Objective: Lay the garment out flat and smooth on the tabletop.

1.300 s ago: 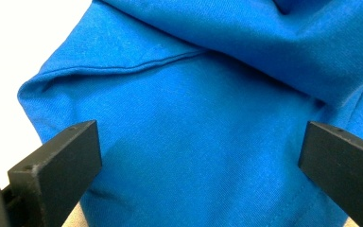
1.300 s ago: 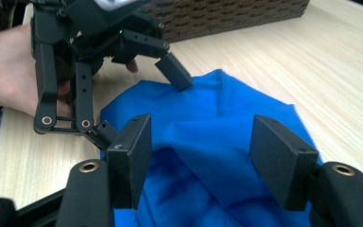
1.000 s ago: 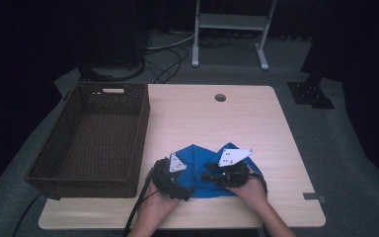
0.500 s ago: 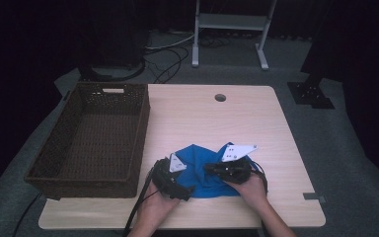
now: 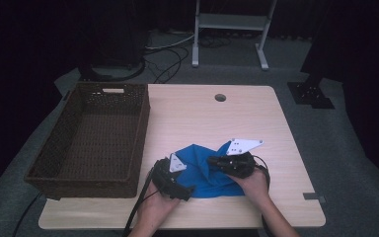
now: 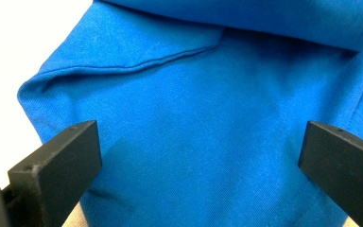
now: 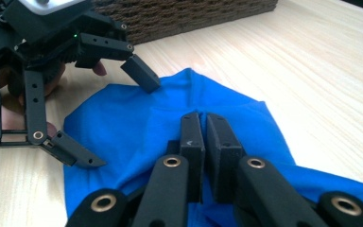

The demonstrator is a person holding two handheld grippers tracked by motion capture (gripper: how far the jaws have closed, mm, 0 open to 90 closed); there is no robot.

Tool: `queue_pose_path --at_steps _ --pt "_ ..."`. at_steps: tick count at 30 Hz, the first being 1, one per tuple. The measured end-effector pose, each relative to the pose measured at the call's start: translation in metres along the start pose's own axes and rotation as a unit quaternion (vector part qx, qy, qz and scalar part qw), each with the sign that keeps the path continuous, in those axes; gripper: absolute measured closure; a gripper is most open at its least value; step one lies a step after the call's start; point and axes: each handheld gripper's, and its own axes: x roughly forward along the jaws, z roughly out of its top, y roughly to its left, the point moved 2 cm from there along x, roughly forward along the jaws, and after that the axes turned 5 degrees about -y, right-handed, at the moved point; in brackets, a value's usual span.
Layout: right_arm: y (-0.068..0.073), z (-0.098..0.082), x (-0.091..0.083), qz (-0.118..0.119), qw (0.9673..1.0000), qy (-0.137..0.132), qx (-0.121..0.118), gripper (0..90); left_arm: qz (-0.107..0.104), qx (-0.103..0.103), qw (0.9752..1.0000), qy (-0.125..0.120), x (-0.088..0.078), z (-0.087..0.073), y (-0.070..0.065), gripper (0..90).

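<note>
Right gripper [image 7: 203, 124] has its jaws pressed nearly together, having just been closing, and a ridge of the blue cloth [image 5: 205, 170] rises between them, so I judge it clenched on a pinch of the fabric near the cloth's right side. In the high view this gripper [image 5: 216, 161] lies low over the cloth with its jaws pointing toward the left, the hand behind it resting on the bench [image 5: 256, 128] by the near edge and the forearm coming in from below. Just across the cloth, the left gripper [image 5: 186, 191] faces it from the other side; in its own view [image 6: 194, 156] the jaws stand wide apart with the cloth lying flat between and under them, touching neither pad, so it is released and grasping nothing. The cloth sits crumpled on the near part of the bench, between the two hands, its longer spread running left to right, from one gripper to the other. The left gripper is nearer the loose, folded left corner, which lies directly ahead of its jaws; the coming move seems to turn on it dropping onto that corner. The wicker basket [image 5: 91, 138] stands just to the left of the left hand, close to the cloth but not touching it.
</note>
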Motion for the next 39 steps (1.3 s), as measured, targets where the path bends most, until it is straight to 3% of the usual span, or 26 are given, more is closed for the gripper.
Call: queue_pose_path --at_steps 25,39 --pt "-0.022 0.009 -0.005 -0.022 0.9996 -0.016 0.010 86.0 0.000 0.000 1.0000 0.000 0.000 0.000 0.000 0.0" --pt "-0.049 0.018 -0.010 -0.050 0.9982 -0.026 0.023 86.0 0.000 0.002 1.0000 0.001 0.000 0.000 0.000 0.0"
